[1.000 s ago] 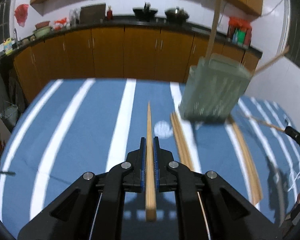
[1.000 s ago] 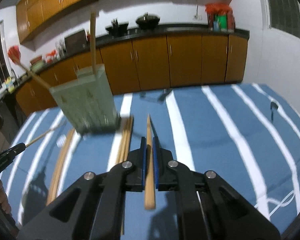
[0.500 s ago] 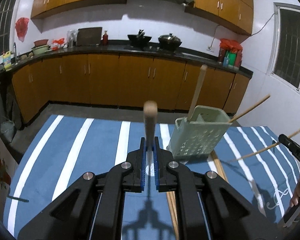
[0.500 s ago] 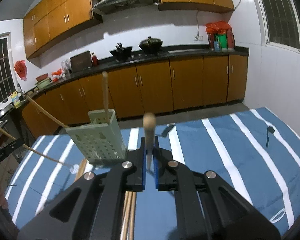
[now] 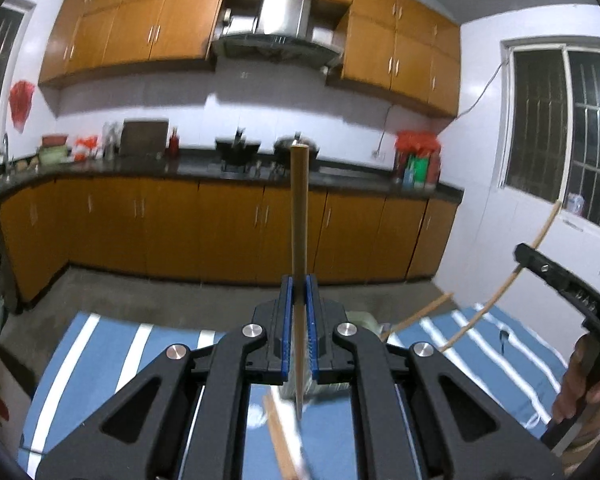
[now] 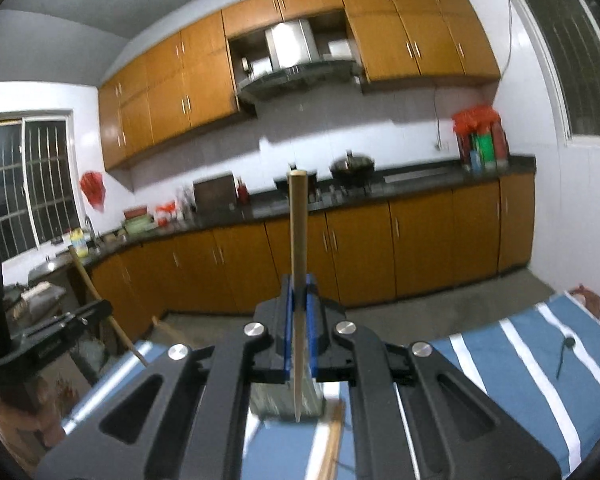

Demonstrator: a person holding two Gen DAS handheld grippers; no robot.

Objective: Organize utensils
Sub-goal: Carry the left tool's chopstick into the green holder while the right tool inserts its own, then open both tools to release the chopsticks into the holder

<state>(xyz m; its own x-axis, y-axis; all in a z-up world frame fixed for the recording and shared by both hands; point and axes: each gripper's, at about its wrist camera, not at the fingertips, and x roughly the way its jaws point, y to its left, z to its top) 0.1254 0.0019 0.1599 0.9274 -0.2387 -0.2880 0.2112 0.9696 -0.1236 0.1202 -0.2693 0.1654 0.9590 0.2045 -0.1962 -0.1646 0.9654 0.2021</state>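
Both tools have risen since the earlier frames, chopsticks now upright.

Left wrist: left tool clamped shut on tapered wooden chopstick; blue white-striped tabletop and pale green perforated utensil basket below.

Right wrist: right tool shut on second wooden chopstick; basket beneath, so insertion likely follows.

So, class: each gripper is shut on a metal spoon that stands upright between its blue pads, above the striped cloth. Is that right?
Not quite. The left gripper and the right gripper each hold a wooden chopstick, not a metal spoon, as both wrist views show. The rest holds: shut, upright between blue pads, above the striped cloth.
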